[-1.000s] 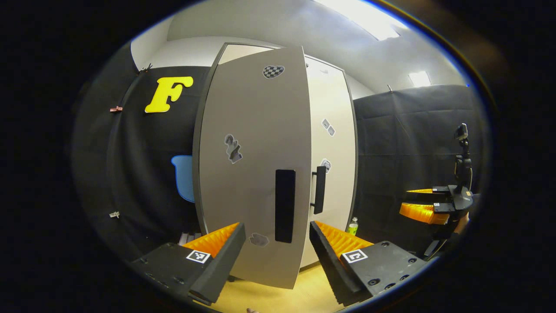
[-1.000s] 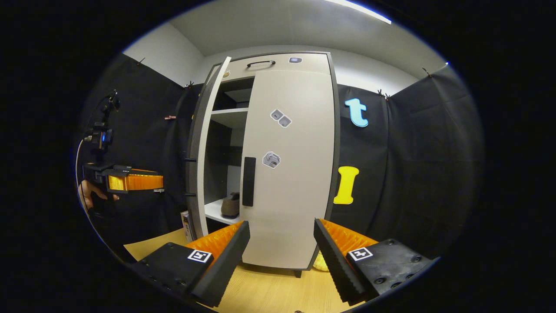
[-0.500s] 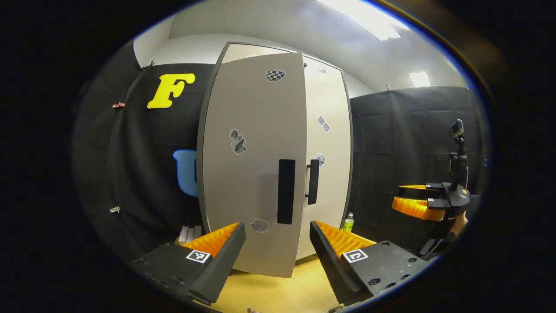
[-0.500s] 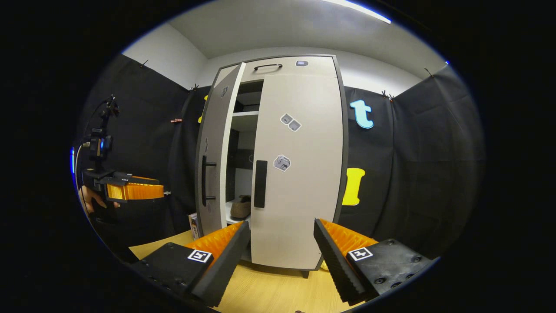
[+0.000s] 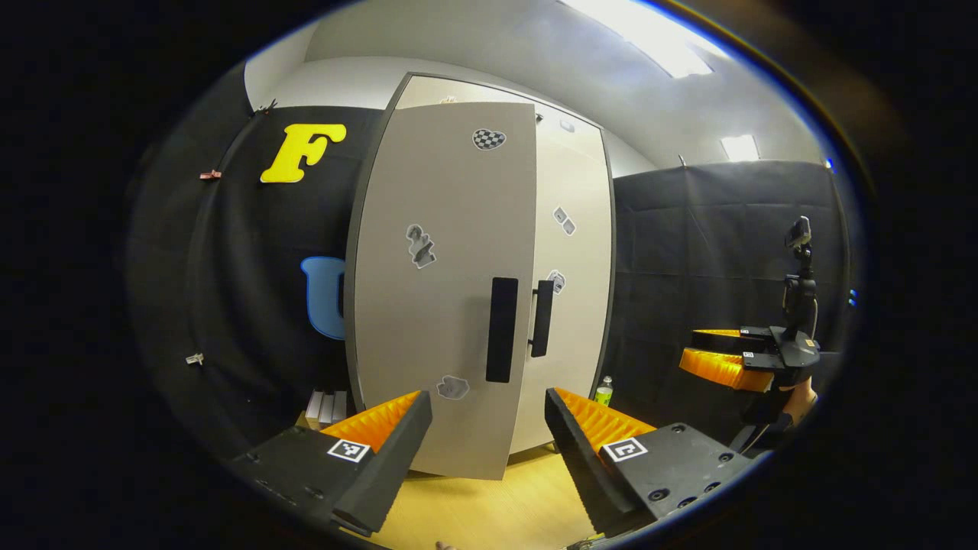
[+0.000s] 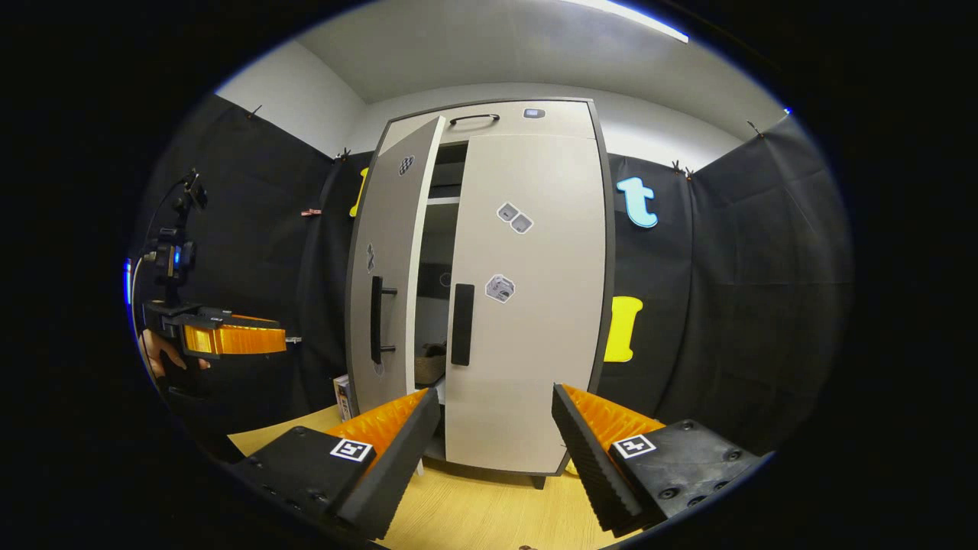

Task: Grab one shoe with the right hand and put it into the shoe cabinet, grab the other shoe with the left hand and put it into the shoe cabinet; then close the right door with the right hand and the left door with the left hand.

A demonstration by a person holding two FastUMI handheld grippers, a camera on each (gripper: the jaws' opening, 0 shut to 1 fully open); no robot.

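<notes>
The tall light-grey shoe cabinet (image 6: 527,321) stands against the booth wall. Its right door (image 6: 527,298) is flush and its left door (image 6: 386,267) stands a narrow gap ajar. A brown shoe (image 6: 432,365) shows through the gap on a low shelf. In the left gripper view the left door (image 5: 435,290) faces me with its black handle (image 5: 501,329). My left gripper (image 5: 487,443) is open, short of that door, holding nothing; it also appears farther off (image 6: 229,339). My right gripper (image 6: 495,451) is open and free, back from the cabinet, and appears too (image 5: 730,359).
The floor (image 6: 474,512) is light wood. Small boxes (image 5: 327,406) stand by the cabinet's left foot and a green bottle (image 5: 603,390) by its right side. Black cloth walls close in on both sides. A hand (image 6: 157,357) holds the left gripper.
The left door has swung further toward shut, narrowing the gap and hiding most of the shoe. Both grippers have drawn back slightly and stay open.
</notes>
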